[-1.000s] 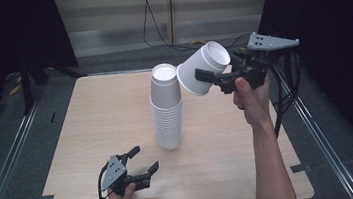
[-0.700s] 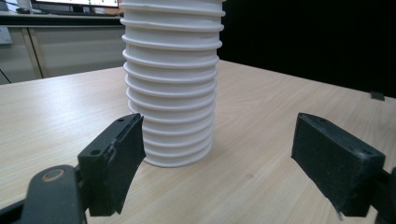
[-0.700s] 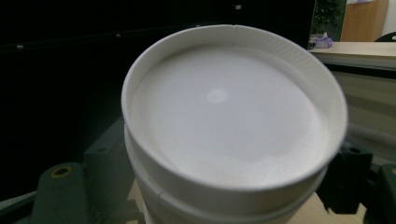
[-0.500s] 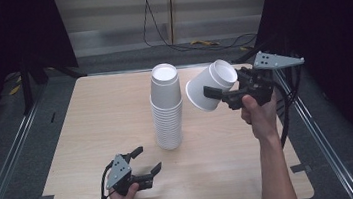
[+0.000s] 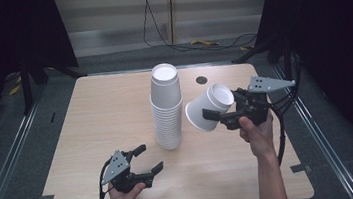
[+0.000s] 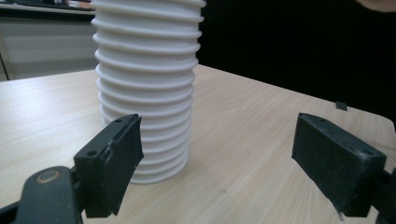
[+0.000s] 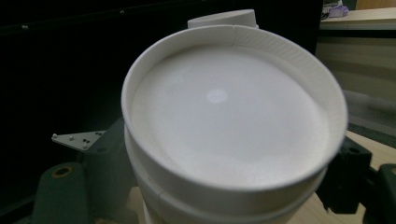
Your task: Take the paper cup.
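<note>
Matt white paper cups [image 5: 167, 108] — pale, smooth wood-grain table [image 5: 92, 124]; black jaws.

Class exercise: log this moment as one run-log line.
right gripper: shut on paper cup, tilted, held above table | left gripper: open, near cup stack, not touching

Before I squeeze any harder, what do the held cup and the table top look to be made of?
The cup in the right tool looks like thin matte white paper: rolled rim, a side seam, fine crimping around the recessed base. The table looks like pale wood-grain laminate or veneer, smooth with a low sheen; I can't tell which.
</note>
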Demonstrator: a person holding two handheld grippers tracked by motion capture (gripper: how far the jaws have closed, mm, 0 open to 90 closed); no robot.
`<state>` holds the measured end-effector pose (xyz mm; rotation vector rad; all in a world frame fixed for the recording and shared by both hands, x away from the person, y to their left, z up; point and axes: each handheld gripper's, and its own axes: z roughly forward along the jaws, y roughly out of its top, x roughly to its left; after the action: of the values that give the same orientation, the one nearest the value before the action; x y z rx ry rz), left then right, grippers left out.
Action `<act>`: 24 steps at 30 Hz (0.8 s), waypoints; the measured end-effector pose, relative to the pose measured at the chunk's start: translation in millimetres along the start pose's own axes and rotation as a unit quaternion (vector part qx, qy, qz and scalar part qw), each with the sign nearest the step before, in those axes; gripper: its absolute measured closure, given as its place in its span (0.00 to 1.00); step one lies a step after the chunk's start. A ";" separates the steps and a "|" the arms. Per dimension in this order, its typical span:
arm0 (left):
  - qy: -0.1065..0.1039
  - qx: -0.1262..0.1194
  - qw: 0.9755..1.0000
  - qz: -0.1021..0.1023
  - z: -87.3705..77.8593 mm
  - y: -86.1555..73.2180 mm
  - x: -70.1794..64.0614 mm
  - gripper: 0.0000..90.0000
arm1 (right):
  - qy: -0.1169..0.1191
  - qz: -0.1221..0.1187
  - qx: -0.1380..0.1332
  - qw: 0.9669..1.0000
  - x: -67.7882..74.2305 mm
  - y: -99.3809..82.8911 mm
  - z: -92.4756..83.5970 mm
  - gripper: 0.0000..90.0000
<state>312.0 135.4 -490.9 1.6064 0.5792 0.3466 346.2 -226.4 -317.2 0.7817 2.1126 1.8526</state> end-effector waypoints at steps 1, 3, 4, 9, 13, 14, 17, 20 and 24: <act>-0.001 -0.001 1.000 0.001 0.7 1.9 -1.2 0.18 | 0.000 0.000 0.000 1.000 0.0 0.0 0.0 0.23; -0.009 -0.001 1.000 0.000 3.4 5.7 -3.2 0.18 | 0.001 0.002 0.002 1.000 -0.3 -5.7 0.4 0.23; -0.014 0.006 1.000 0.001 5.1 7.4 -3.7 0.18 | 0.005 0.003 0.002 1.000 0.2 -11.5 1.7 0.23; -0.033 0.014 0.999 -0.002 9.2 11.6 -7.6 0.18 | 0.016 0.008 0.010 1.000 2.0 -22.1 8.7 0.23; -0.058 0.012 0.998 0.002 8.8 13.9 -10.8 0.18 | 0.030 0.011 0.017 0.999 6.7 -35.1 16.9 0.23; -0.059 0.014 0.998 0.005 8.9 14.2 -12.5 0.18 | 0.032 0.011 0.016 0.999 7.4 -37.4 18.5 0.23; -0.068 0.015 0.997 0.015 9.3 15.6 -15.3 0.17 | 0.045 0.013 0.021 0.999 8.9 -45.8 24.8 0.23; -0.079 0.020 0.996 0.021 11.3 17.2 -16.9 0.17 | 0.056 0.018 0.026 0.998 10.8 -54.8 30.9 0.23; -0.094 0.033 0.995 0.028 16.1 17.7 -18.6 0.21 | 0.068 0.021 0.036 0.997 11.9 -66.8 39.4 0.23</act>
<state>308.4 111.0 -473.4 1.6999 0.4047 0.2165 339.8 -190.7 -386.8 0.7397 2.2731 1.9115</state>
